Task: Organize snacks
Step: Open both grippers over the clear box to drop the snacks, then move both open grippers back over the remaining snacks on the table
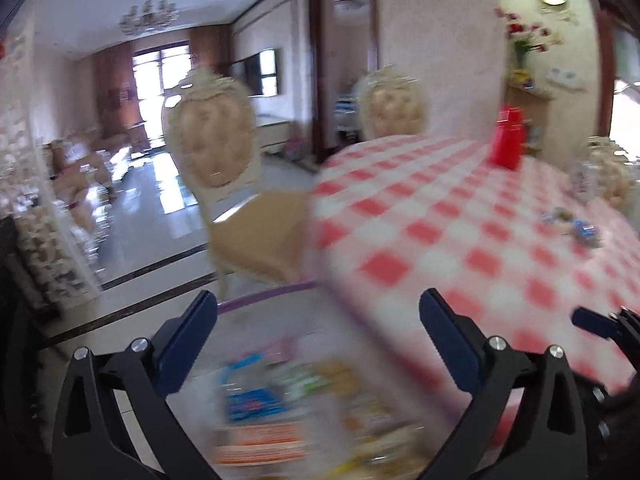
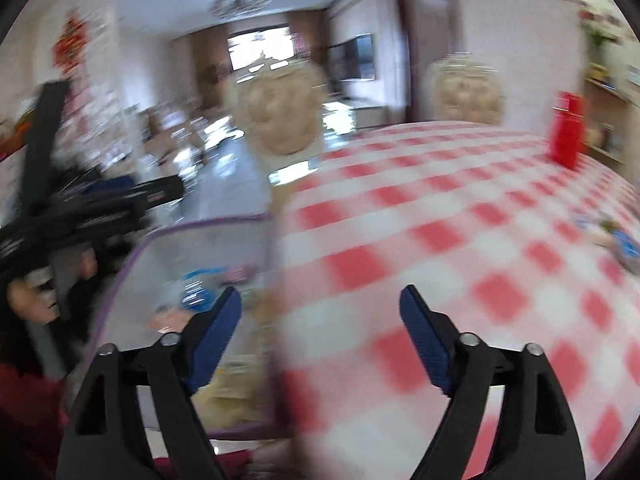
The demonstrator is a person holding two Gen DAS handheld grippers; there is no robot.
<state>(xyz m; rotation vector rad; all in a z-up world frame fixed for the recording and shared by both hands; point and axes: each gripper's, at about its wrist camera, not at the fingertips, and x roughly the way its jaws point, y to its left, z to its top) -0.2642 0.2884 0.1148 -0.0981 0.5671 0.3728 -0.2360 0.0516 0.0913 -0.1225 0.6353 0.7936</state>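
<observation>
Both views are motion-blurred. A clear container with a purple rim (image 1: 264,296) holds several snack packets (image 1: 256,404) beside the table edge, below my open, empty left gripper (image 1: 318,308). It also shows in the right wrist view (image 2: 192,224). My right gripper (image 2: 320,300) is open and empty over the table edge. A few loose snack packets (image 1: 576,226) lie on the red-and-white checked tablecloth (image 1: 440,208) at the far right; they show in the right wrist view too (image 2: 618,240).
A red box (image 1: 508,140) stands at the table's far side. Two padded chairs (image 1: 218,148) stand by the table. The right gripper's fingertip (image 1: 588,320) shows at the left wrist view's right edge; the left gripper's body (image 2: 80,208) shows at the right wrist view's left.
</observation>
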